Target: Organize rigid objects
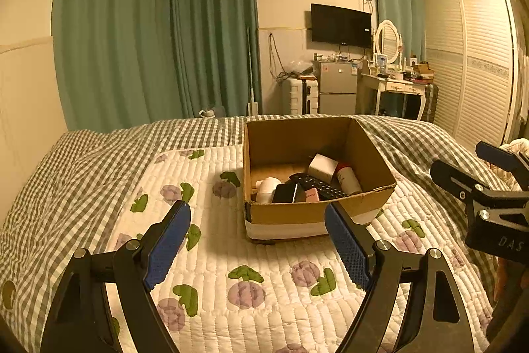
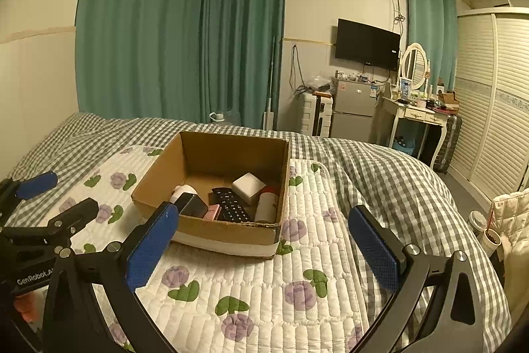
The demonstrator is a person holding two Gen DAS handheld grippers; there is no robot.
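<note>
An open cardboard box stands on the quilted floral bed cover. Inside lie a black remote, a white cube box, a white bottle with a red cap, a white round item, a black case and a small pink item. My left gripper is open and empty, just in front of the box. My right gripper is open and empty, in front of the box's right corner.
The quilt lies over a checked duvet. Beyond the bed are green curtains, a fridge, a dressing table and a wardrobe. A paper cup sits at the right bedside.
</note>
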